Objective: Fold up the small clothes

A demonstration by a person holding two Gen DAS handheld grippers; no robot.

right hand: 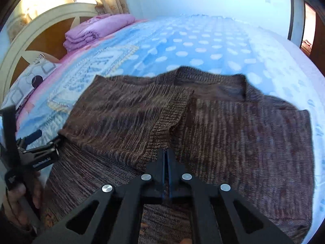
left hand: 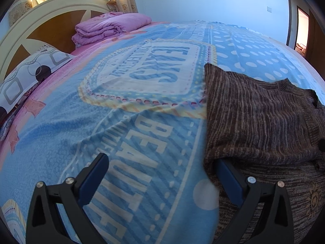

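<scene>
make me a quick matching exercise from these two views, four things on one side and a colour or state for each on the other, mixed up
Things:
1. sweater
2. folded quilt
3. left gripper
4. right gripper

Colour or state:
A. jaws wide open
B. pink, stacked by the headboard
C. jaws shut together
D. brown knit, spread on the blue blanket

Pairs: 1-D, 2-B, 3-A, 4-C
</scene>
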